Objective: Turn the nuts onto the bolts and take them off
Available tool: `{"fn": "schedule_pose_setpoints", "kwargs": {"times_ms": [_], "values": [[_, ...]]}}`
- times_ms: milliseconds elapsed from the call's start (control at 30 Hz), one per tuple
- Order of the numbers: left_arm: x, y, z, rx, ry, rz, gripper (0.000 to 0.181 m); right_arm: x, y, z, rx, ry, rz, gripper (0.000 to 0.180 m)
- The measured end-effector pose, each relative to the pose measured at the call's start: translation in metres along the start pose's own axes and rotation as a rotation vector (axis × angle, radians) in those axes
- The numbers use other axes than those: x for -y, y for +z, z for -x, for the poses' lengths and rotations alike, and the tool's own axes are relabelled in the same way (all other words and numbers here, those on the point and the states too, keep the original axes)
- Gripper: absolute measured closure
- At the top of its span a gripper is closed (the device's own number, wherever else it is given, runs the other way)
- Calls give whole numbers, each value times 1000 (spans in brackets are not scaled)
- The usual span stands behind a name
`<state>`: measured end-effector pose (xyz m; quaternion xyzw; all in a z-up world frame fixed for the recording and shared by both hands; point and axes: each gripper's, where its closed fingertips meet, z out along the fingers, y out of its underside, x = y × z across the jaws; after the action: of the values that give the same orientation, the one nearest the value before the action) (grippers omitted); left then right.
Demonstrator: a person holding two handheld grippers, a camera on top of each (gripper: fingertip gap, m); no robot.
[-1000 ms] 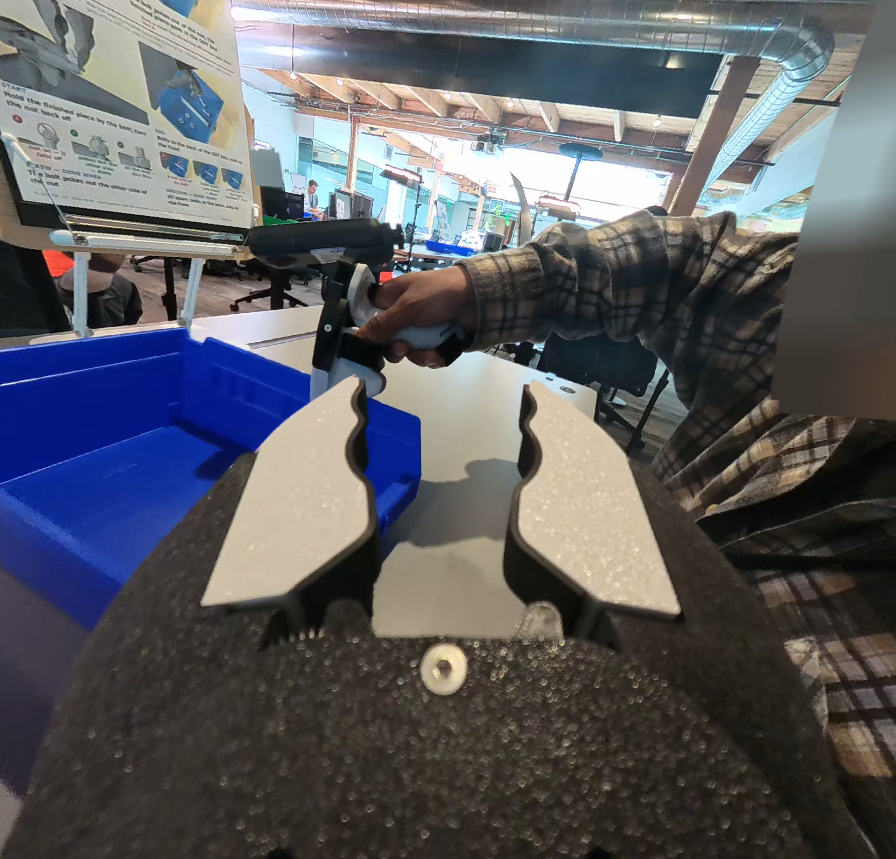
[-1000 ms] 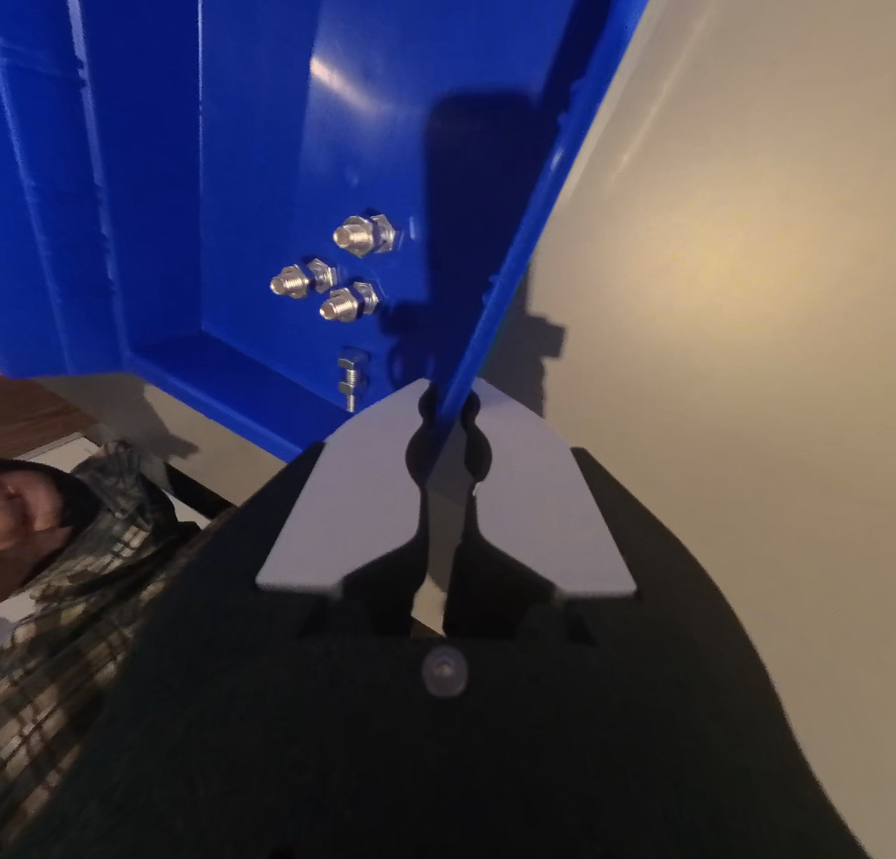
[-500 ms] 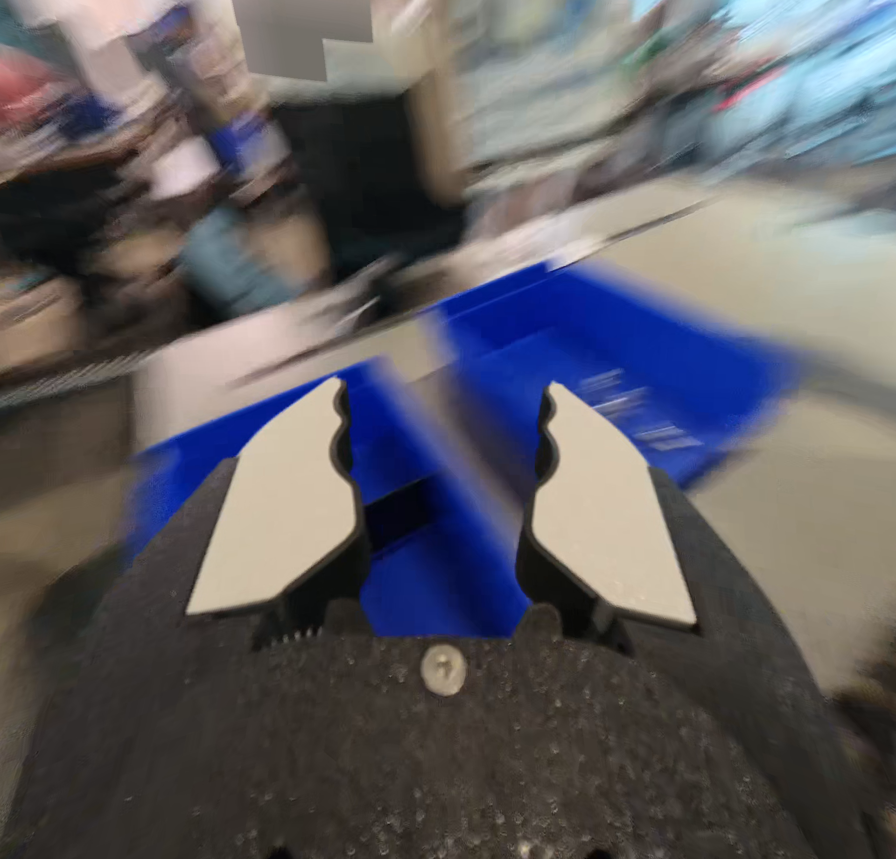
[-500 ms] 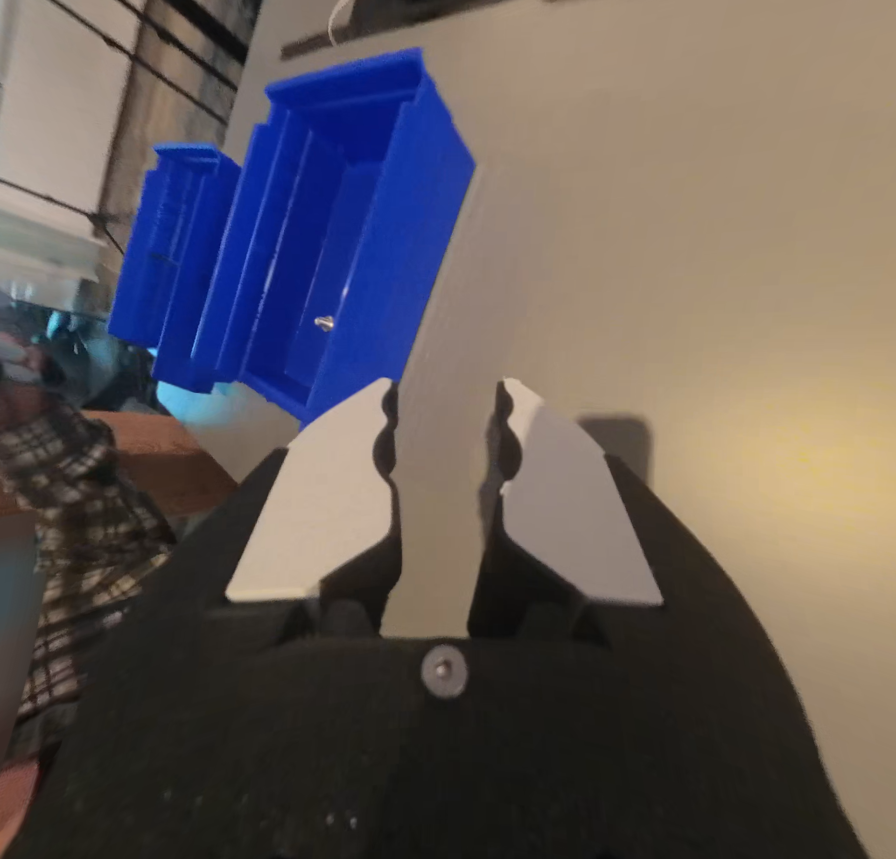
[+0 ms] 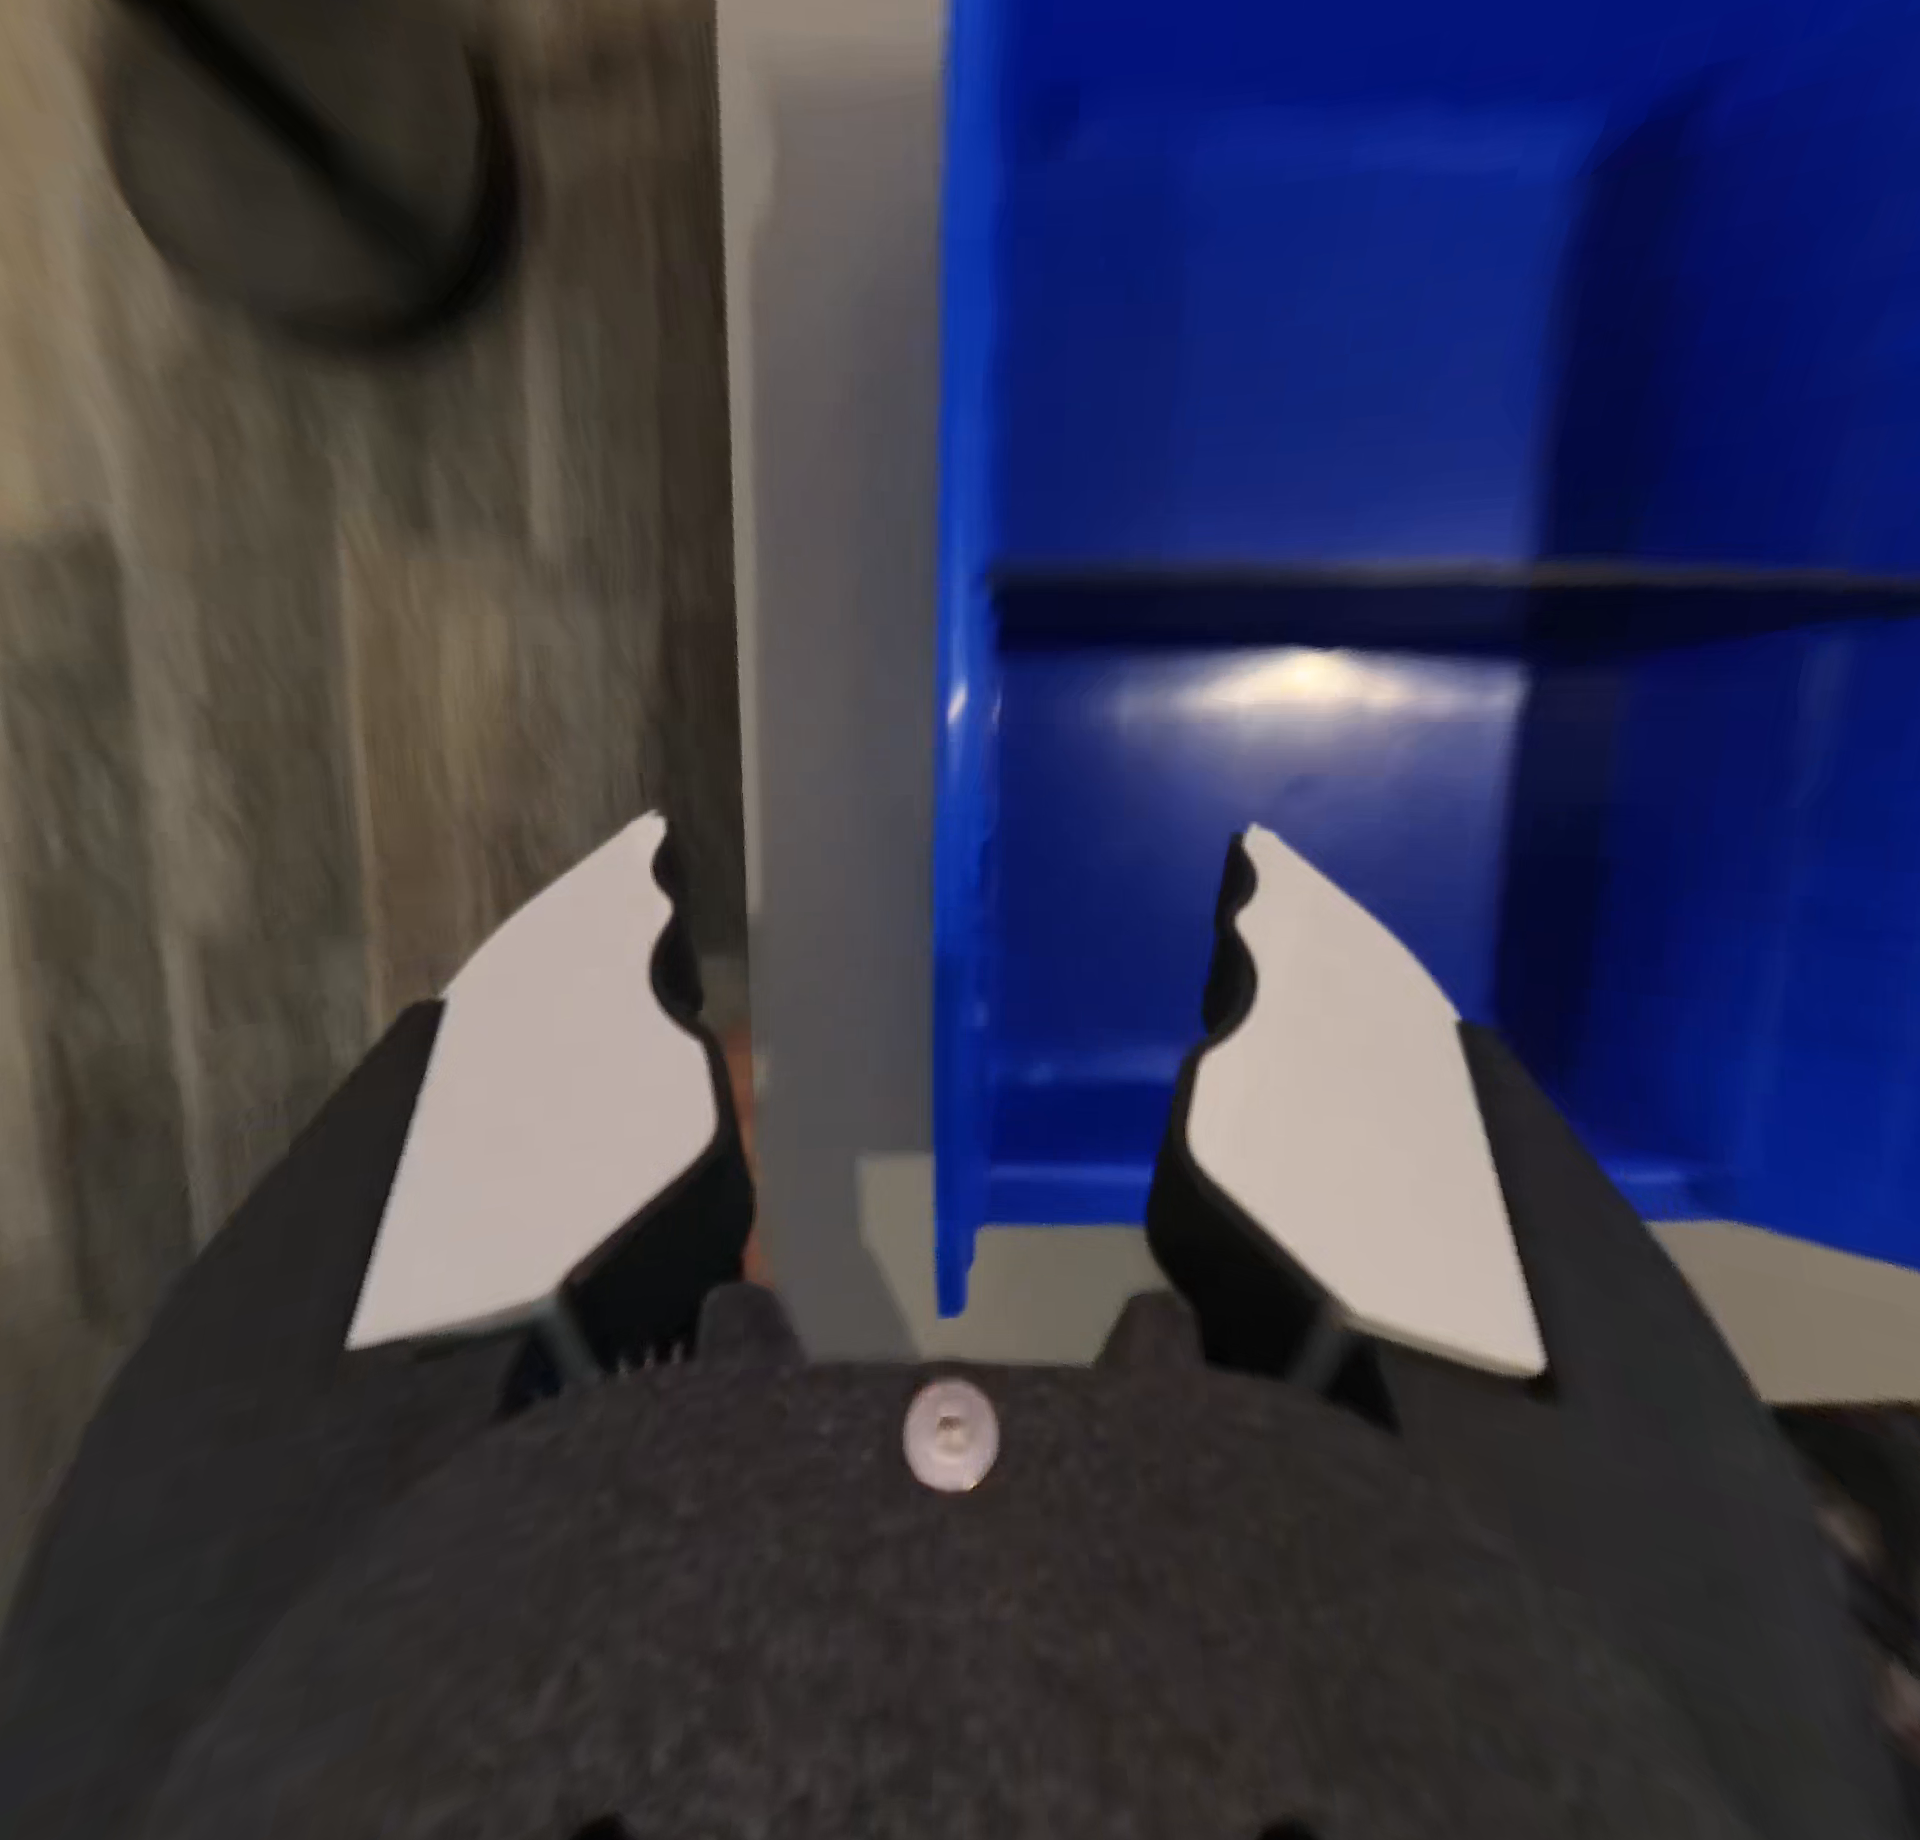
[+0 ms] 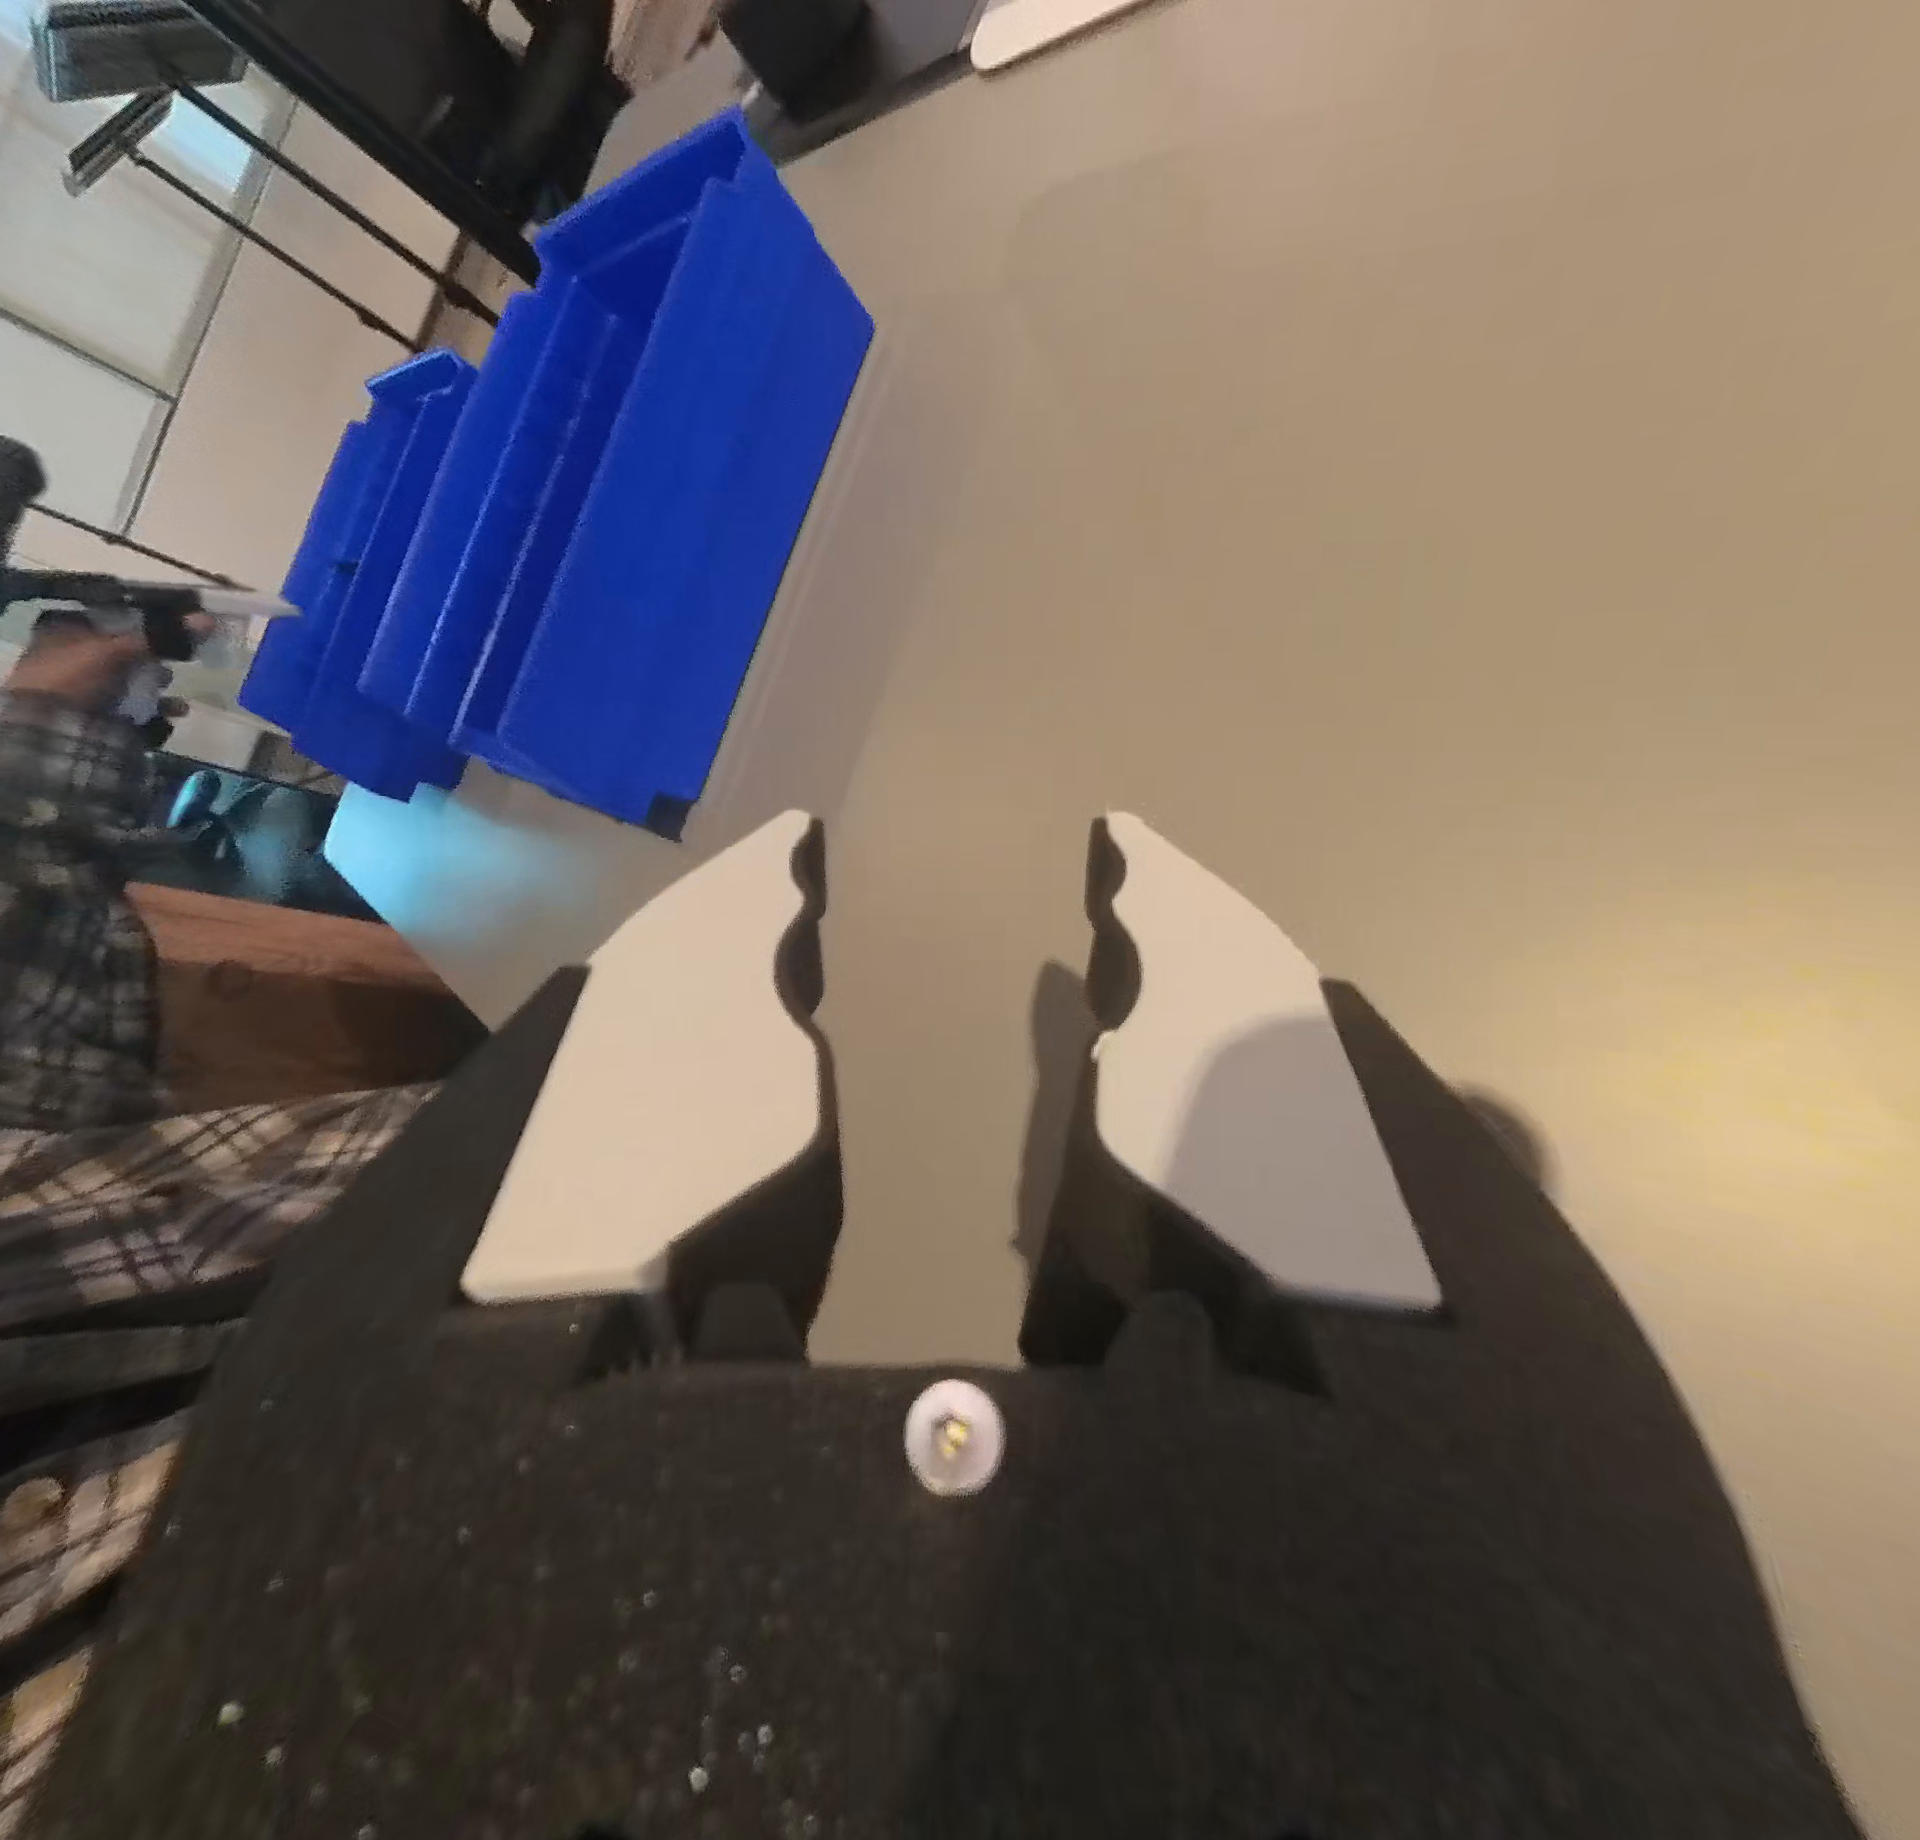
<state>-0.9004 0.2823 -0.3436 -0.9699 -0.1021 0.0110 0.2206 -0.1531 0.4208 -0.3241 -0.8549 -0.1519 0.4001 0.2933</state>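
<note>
the left gripper (image 5: 951, 834) hangs over the near blue bin (image 5: 1247, 336) with its jaws spread wide and nothing between them; the right gripper (image 6: 951, 829) is out over the bare table (image 6: 1351, 440), jaws released too, well apart from the two blue bins (image 6: 644, 502). no nuts or bolts show in either view, so i cannot tell where they lie. i'd expect small, hard, slippery steel; best pinched across the flats of the hex.

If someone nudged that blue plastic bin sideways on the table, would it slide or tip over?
Probably slide: the blue bin looks low, long and flat-based on the smooth table. It seems thin-walled and shows no contents here, so likely light. Its glossy plastic may feel slippery to the fingers.
</note>
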Motion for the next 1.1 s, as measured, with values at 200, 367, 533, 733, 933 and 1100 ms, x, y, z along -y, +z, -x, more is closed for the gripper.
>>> {"fn": "schedule_pose_setpoints", "kwargs": {"times_ms": [200, 367, 533, 733, 933, 1100], "values": [[-33, 32, 3, -27, -44, 158, 100, -14, 6, -10, 73, 38, 22, 136], [-52, 51, 2, -69, -36, 277, 136, -23, 4, -14, 101, 47, 31, 140], [-55, 48, -9, -125, 19, 350, 177, -26, 2, -14, 139, 59, 18, 140], [-57, 47, -11, -127, -2, 346, 177, -32, 3, -17, 187, 85, -4, 142], [-41, 25, -5, -114, -10, 196, 177, -34, -2, -23, 219, 120, -25, 142], [-10, -12, -14, -211, -111, 42, 178, -33, -2, -22, 243, 124, -36, 143]]}}
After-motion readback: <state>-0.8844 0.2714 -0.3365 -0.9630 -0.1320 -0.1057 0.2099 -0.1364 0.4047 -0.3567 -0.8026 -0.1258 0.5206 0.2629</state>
